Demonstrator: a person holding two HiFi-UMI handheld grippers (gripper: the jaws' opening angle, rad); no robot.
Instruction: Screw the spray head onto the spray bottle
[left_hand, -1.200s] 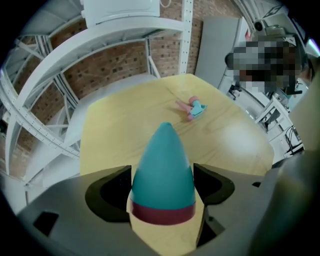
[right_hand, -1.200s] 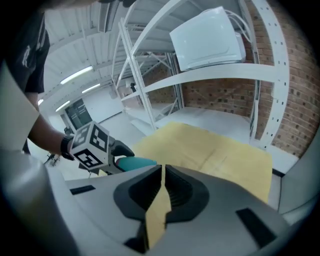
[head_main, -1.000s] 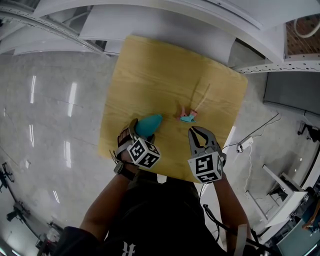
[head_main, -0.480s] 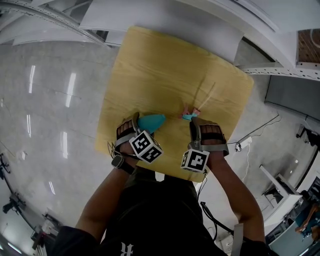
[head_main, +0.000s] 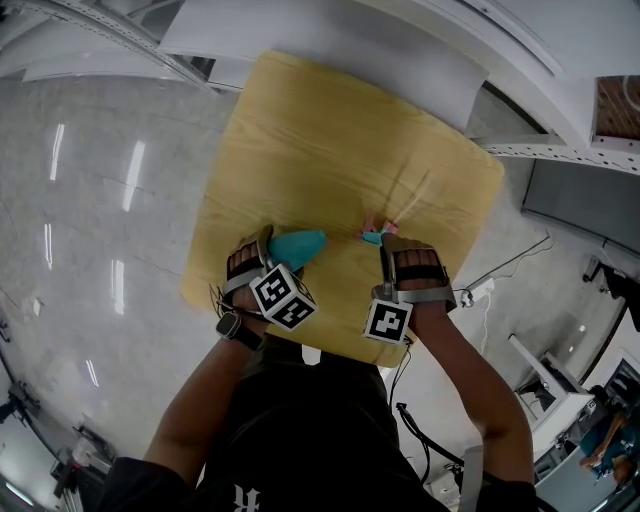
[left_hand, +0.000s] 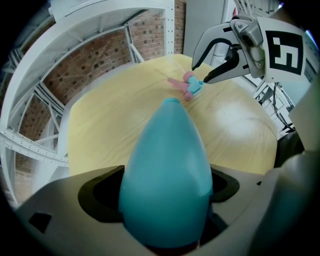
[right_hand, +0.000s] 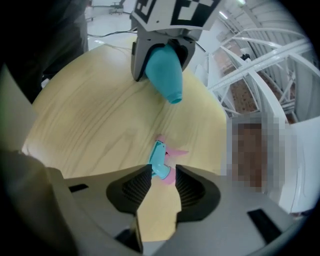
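A teal spray bottle (left_hand: 167, 165) lies with its neck pointing away over the yellow table (head_main: 330, 130), and my left gripper (left_hand: 167, 177) is shut on its wide body. The same bottle (head_main: 300, 245) shows near the table's front edge in the head view. The small teal and pink spray head (right_hand: 160, 165) lies on the table to the bottle's right, its thin tube (head_main: 410, 195) trailing away. My right gripper (right_hand: 163, 175) points down over the spray head; its jaws have just been opening and now stand on either side of it, not pressing. In the left gripper view the right gripper (left_hand: 201, 75) hangs over the spray head (left_hand: 190, 86).
The table's front edge lies just under both hands, against the person's body. A shiny grey floor (head_main: 90, 200) is at the left. White metal frames (head_main: 350, 40) stand beyond the far edge. Cables (head_main: 500, 275) run over the floor at the right.
The right gripper has rolled and come down onto the spray head, and its jaws have opened round it. The left gripper with the bottle has barely shifted.
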